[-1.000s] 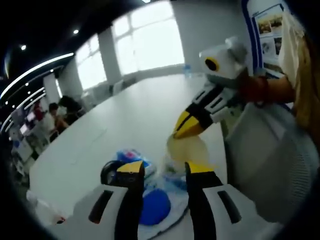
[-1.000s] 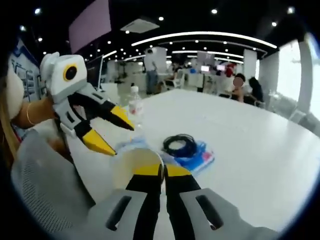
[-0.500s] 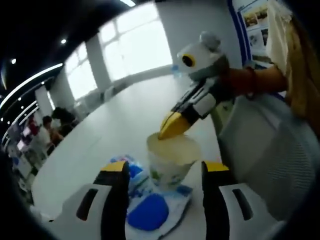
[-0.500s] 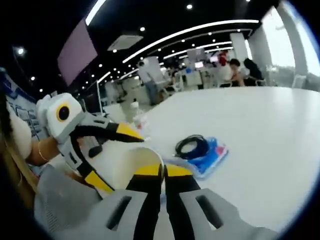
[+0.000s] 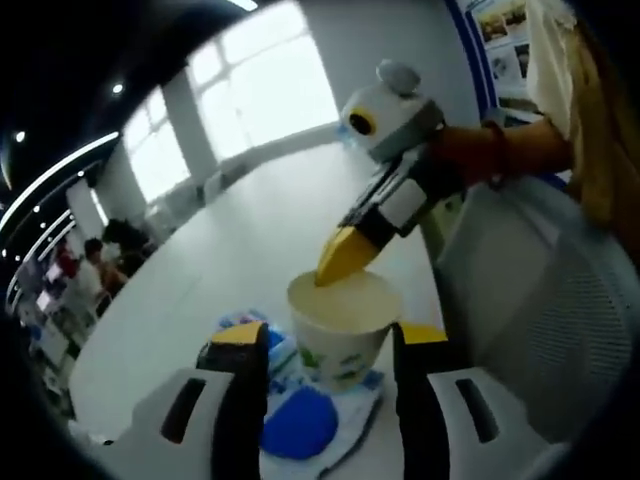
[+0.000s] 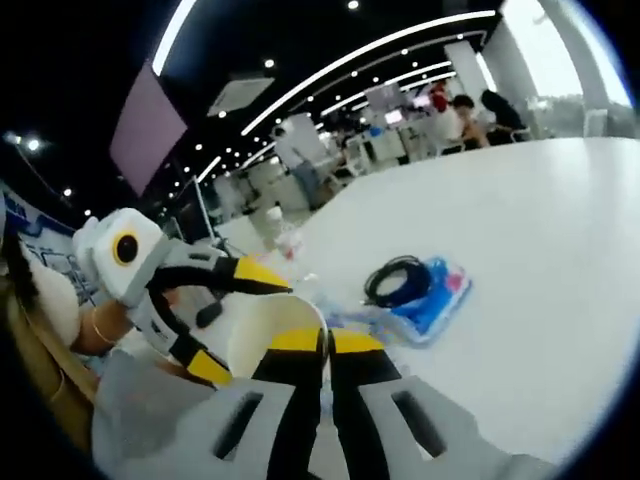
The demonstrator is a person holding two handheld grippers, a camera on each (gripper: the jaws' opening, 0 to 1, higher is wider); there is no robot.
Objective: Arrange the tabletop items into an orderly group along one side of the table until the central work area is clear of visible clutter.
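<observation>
A cream paper cup [image 5: 340, 322] stands upright on plastic packets at the near edge of the white table [image 5: 230, 250]. My left gripper [image 5: 330, 336] is open, one jaw on each side of the cup and close to its wall. My right gripper [image 5: 343, 262] reaches in from the right with its yellow tips shut on the cup's rim. In the right gripper view, the right gripper [image 6: 325, 340] is shut at the cup [image 6: 255, 335]. The left gripper [image 6: 240, 325] comes in from the left there, jaws spread around the cup.
A black cable coil [image 6: 398, 280] lies on a blue packet [image 6: 440, 298] further out on the table [image 6: 530, 210]. A round blue lid [image 5: 298, 436] rests below the cup. A bottle [image 6: 272, 222] stands at the far edge. A grey mesh chair [image 5: 545, 320] is beside the table. People sit in the background.
The left gripper has come forward so the cup now sits between its jaws, and the gap has narrowed a little. The right gripper stays shut on the rim.
</observation>
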